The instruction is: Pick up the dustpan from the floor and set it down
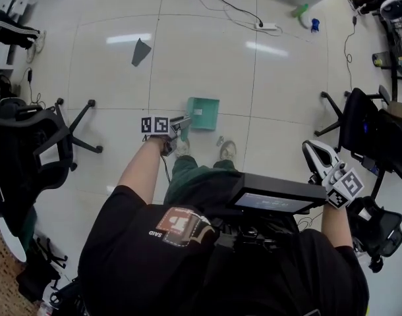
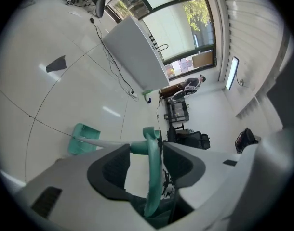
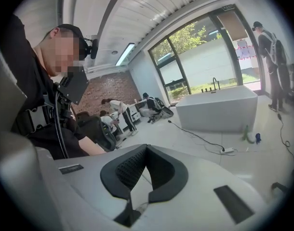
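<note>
Begins at the left with the left gripper (image 1: 180, 125), held low toward the floor (image 1: 115, 71) on an outstretched arm. Shows jaws spread, with the looped teal handle (image 2: 152, 177) of the dustpan (image 1: 203, 112) standing between them. Sits close against the right pad with floor visible on the left side, so apparently bracketed rather than pinched. Places the pan itself flat on the floor just beyond the tips, ahead of the person's shoes (image 1: 227, 150) and beside a tile seam. Runs the long axis from loop to pan: shaft leaving the jaws crosswise, off to the left in the left gripper view, pan end pointing away from the person. Cannot settle which way the mouth opens. Calls, by judgement, only for a squeeze across the loop and then a lift — no further reach. Ends at the right with the right gripper (image 3: 146, 148), tips pressed together on nothing, raised at the person's side well apart from the dustpan — leaves the left hand clearly the nearer.
</note>
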`<state>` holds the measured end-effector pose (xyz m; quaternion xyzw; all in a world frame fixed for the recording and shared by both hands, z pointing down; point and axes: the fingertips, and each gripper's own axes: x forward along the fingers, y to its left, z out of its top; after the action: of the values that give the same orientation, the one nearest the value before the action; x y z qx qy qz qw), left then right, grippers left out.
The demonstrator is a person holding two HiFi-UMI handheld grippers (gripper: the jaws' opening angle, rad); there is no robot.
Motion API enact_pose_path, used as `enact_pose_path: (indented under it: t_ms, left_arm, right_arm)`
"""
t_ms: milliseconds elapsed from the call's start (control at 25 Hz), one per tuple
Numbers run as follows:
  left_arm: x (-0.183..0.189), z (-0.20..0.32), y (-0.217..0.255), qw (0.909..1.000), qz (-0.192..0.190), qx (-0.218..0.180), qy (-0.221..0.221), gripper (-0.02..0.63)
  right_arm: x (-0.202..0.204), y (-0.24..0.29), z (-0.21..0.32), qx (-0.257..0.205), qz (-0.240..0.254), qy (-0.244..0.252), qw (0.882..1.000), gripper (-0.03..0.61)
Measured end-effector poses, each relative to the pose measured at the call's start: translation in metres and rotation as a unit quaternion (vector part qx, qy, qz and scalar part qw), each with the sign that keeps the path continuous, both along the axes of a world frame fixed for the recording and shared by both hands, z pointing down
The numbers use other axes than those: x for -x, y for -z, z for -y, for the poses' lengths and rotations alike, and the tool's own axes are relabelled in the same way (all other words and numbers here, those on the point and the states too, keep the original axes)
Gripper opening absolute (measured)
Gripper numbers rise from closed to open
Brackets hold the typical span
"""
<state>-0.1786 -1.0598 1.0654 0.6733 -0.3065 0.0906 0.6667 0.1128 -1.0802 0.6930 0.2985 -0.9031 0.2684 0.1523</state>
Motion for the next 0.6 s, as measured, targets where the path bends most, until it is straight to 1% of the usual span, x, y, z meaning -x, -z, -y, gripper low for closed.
enact_pose_path:
  t_ms: [40, 80, 160, 280, 440, 480, 600]
  left_arm:
    - [-0.002, 0.004, 0.0, 0.9999, -0.009, -0.002, 0.014, 0.231]
    - [-0.004, 0.006, 0.001, 0.9996, -0.017, -0.003, 0.022, 0.222]
    - [-0.008, 0.006, 0.006, 0.9994, -0.027, 0.001, 0.023, 0.204]
    - [-0.011, -0.002, 0.006, 0.9993, -0.032, 0.011, 0.018, 0.199]
    - [-0.007, 0.0, -0.003, 0.9969, -0.054, 0.02, 0.053, 0.202]
    - [-0.005, 0.003, -0.006, 0.9967, -0.057, 0.021, 0.053, 0.213]
    - [-0.006, 0.004, -0.013, 0.9975, -0.059, 0.029, 0.025, 0.241]
  right_arm:
    - [-0.001, -0.001, 0.0, 0.002, -0.001, 0.001, 1.0, 0.009]
    - [-0.002, -0.001, 0.0, 0.003, -0.002, 0.0, 1.0, 0.009]
    - [-0.001, 0.001, 0.0, 0.003, -0.002, -0.002, 1.0, 0.009]
    - [-0.001, 0.001, -0.001, 0.001, -0.007, -0.007, 1.0, 0.009]
    - [-0.006, -0.004, -0.013, 0.002, -0.012, -0.005, 1.0, 0.009]
    - [-0.007, -0.008, -0.015, 0.004, -0.015, -0.005, 1.0, 0.009]
    - [-0.01, -0.014, -0.02, 0.01, -0.021, -0.007, 1.0, 0.009]
